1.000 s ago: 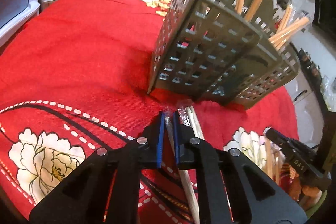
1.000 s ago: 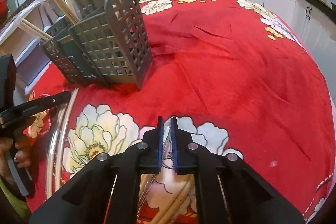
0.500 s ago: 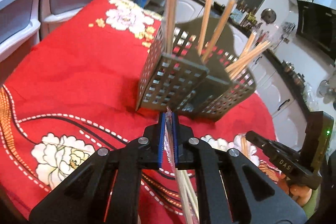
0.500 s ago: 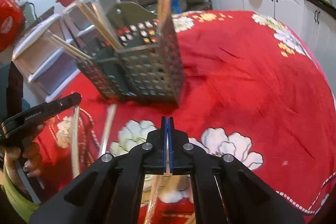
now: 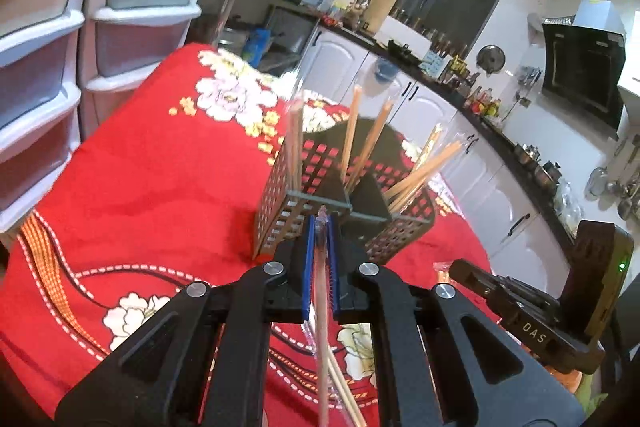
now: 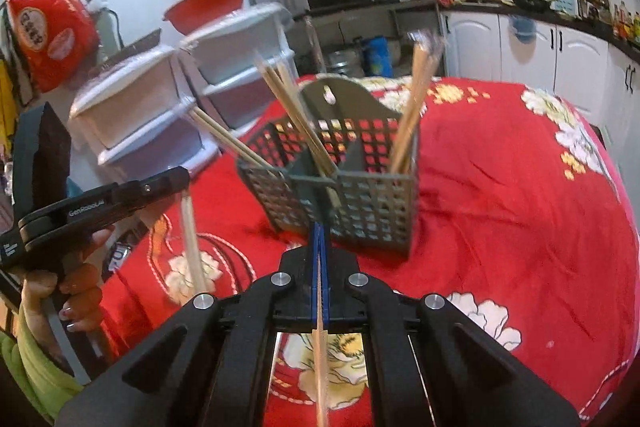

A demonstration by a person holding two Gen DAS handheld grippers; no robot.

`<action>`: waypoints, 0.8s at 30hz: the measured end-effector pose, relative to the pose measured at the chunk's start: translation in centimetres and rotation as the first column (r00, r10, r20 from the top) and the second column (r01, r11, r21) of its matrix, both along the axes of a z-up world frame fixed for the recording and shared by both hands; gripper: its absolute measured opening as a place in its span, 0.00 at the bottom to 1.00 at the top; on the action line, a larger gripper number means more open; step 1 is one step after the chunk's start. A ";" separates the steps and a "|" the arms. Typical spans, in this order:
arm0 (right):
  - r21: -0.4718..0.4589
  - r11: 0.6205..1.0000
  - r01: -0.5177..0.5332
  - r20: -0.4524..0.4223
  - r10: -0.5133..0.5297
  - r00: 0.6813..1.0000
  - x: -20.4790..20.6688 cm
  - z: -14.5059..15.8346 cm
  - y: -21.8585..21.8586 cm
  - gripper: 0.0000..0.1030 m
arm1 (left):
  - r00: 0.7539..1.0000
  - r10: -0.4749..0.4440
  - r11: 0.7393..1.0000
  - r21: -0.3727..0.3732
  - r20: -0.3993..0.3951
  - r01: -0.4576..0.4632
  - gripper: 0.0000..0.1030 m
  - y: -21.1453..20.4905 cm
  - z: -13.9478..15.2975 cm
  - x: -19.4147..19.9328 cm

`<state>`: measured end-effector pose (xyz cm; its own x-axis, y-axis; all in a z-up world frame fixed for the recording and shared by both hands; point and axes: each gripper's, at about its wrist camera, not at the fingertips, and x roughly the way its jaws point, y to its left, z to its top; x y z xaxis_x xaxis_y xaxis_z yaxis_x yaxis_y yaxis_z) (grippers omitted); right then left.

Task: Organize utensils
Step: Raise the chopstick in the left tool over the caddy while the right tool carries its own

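Left gripper [image 5: 321, 227] clamped on wrapped chopsticks [image 5: 322, 327]; right gripper [image 6: 319, 233] clamped on another pair [image 6: 320, 347]. Caddy [image 6: 360, 195] frame centre.

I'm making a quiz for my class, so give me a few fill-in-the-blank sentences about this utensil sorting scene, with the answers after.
1. The grey perforated plastic utensil caddy stands on a ____ floral tablecloth.
2. The left gripper is ____ on a clear-wrapped pair of wooden chopsticks.
3. The right gripper holds a wrapped wooden ____.
4. Wooden chopsticks already stand ____ the caddy.

Missing words: red; shut; chopstick; inside
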<state>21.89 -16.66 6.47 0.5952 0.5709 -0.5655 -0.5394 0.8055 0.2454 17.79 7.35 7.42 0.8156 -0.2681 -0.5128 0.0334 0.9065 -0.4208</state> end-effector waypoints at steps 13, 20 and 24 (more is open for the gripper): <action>0.050 0.999 -0.021 0.114 0.015 0.993 -0.9 5.1 0.5 0.01 | 0.994 -0.040 0.999 0.021 0.099 0.038 0.02 -0.8 4.8 0.0; 0.082 0.996 -0.033 0.182 0.018 0.983 -1.1 8.0 0.8 0.01 | 0.986 -0.059 0.998 0.047 0.154 0.052 0.02 -1.2 7.4 -0.1; 0.101 0.994 -0.041 0.216 0.018 0.976 -1.0 9.6 1.2 0.01 | 0.981 -0.070 0.997 0.052 0.183 0.061 0.02 -1.5 8.8 -0.1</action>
